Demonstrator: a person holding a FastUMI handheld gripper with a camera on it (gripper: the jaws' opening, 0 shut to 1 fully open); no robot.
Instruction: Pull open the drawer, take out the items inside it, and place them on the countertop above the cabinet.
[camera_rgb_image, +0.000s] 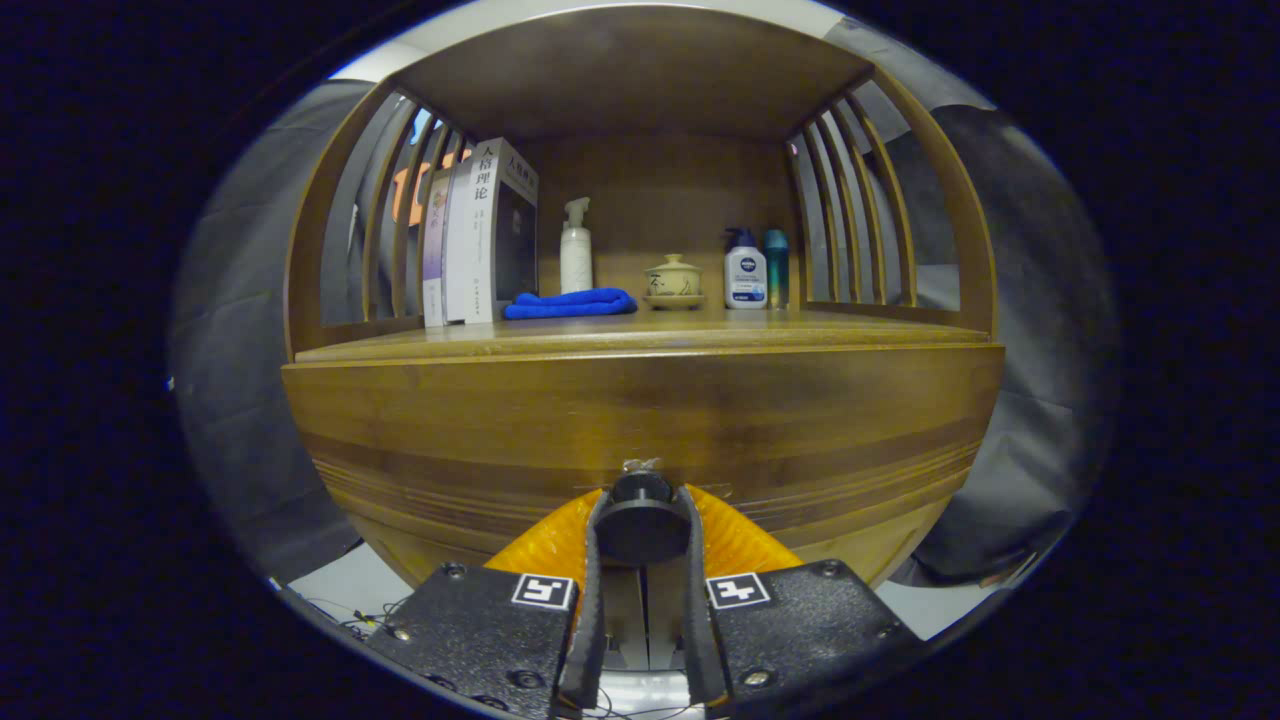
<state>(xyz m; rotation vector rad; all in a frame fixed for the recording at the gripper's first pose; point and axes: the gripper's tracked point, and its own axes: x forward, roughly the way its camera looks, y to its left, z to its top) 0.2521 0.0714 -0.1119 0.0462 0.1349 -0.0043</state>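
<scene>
We find the gripper closed on the drawer knob at lower centre, drawer front flush with the cabinet. On the countertop, books stand upper left; the bottle label is illegible.

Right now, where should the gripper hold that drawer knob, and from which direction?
Grip the round knob on the drawer front across its sides, coming straight in from the front. It sticks out toward the gripper, whose fingers already sit on either side, closed on it, which suits a straight pull.
</scene>
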